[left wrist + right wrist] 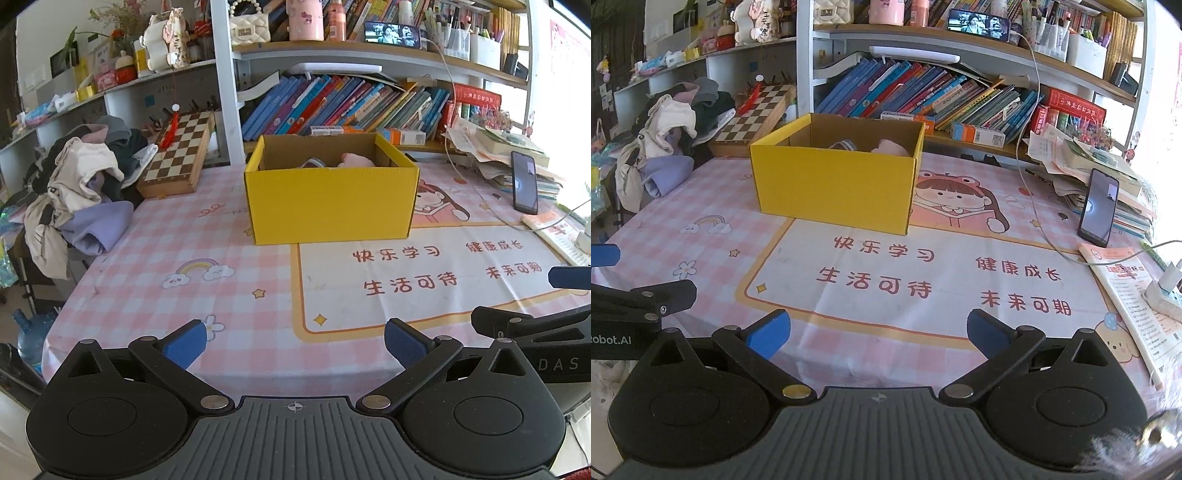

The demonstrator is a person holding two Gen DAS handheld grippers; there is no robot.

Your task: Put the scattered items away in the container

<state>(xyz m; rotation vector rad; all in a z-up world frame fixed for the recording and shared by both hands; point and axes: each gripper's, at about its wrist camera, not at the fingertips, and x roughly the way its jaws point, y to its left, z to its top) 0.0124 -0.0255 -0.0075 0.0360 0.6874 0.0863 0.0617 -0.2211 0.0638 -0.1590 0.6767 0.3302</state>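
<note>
Cardboard box (330, 201), yellow outside and brown inside, stands open on the bench (155, 254), which is covered with a pink checked cloth. Inside the box a pink soft item (356, 160) and a striped item (313, 162) lie side by side, only their tops showing above the wall. The left gripper (293, 345) hovers over the near edge of the bench, its jaws spread wide and holding nothing. The right gripper (879, 334) is just beside it, jaws also wide apart and empty. A chessboard (177, 155) lies to the left of the box, a pile of clothes (79, 188) further left. A phone (524, 182) leans against stacked books on the right.
</note>
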